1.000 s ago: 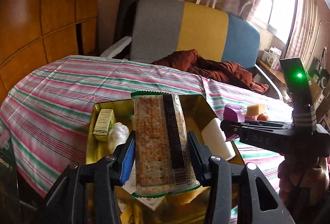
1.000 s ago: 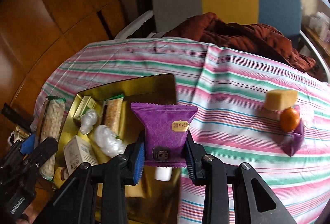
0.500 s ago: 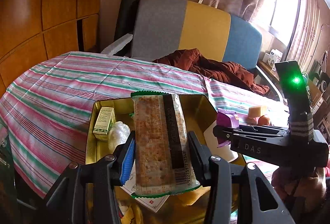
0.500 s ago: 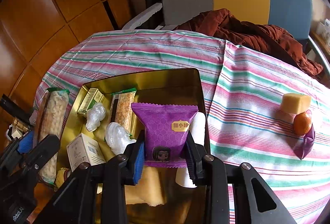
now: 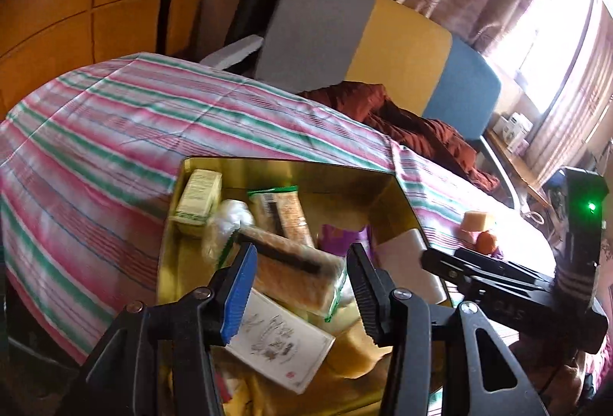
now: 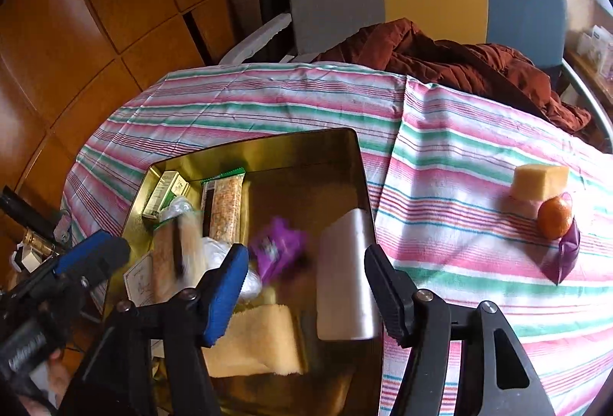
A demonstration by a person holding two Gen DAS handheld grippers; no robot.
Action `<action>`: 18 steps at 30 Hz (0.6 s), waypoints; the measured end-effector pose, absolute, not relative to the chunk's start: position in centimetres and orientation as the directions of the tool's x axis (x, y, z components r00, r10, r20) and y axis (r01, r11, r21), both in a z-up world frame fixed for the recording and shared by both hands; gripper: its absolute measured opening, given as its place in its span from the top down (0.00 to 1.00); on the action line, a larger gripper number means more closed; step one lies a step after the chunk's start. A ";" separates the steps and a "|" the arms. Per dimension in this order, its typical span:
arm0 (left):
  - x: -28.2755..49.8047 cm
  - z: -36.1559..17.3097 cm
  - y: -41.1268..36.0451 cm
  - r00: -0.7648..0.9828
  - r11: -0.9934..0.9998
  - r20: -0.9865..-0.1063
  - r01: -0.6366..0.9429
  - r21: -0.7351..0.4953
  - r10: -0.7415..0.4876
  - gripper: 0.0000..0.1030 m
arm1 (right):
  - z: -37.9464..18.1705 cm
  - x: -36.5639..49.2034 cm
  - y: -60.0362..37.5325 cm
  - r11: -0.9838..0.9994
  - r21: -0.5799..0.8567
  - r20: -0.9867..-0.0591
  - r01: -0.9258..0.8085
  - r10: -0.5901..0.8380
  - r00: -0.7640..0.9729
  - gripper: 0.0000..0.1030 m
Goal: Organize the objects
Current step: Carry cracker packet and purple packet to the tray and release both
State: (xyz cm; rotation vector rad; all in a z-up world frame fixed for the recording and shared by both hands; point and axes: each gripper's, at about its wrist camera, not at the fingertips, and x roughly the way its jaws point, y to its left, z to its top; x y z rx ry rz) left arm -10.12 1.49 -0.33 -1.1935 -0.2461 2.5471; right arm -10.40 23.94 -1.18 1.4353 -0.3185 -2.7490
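Left wrist view: catches the left gripper (image 5: pixel 301 249) with jaws partway open and a long cracker packet (image 5: pixel 295 274) lying slantwise between them, blurred. Can't tell whether the pads actually pinch it. Just under the jaws, inside the gold tin (image 5: pixel 387 193), shows a white card box (image 5: pixel 276 335) with a line drawing, flat and crisp-edged. Only half seen from the other side.

Right wrist view: gives what that one misses. Shows the right gripper (image 6: pixel 306 251) with jaws opening, nothing pinched. Has the purple foil packet (image 6: pixel 279 247) loose just past the tips, smeared with blur, over the tin floor. Beside the black-pad finger, a smooth white block (image 6: pixel 345 270) leaning on the tin wall. Down by the blue pad, a fluffy yellow cloth (image 6: pixel 253 339). Further past the tips, a second cracker bar (image 6: pixel 226 212) with a green crimped end, a small green carton (image 6: pixel 164 193) and crinkly clear-wrapped sweets (image 6: pixel 218 251).

Way off on the black-pad side, out on the striped tablecloth (image 6: pixel 459 155): a yellow spongy block (image 6: pixel 540 178), a round orange fruit (image 6: pixel 553 216) touching it, and a pointy purple wrapper (image 6: pixel 567 255). Much clearer here than in the left view, tiny there.
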 end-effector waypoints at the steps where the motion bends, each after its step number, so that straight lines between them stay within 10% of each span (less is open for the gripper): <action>1: -10.0 -0.4 1.2 -0.606 -0.938 -0.717 -0.204 -0.280 0.345 0.52 | -1.2 -10.2 23.9 -0.979 0.192 -0.809 -0.074 -0.115 -0.576 0.38; 18: -6.9 -1.3 -0.2 -0.624 -0.967 -0.739 -0.184 -0.176 0.253 0.52 | 0.4 -6.3 21.5 -0.996 0.062 -0.748 -0.066 -0.002 -0.663 0.09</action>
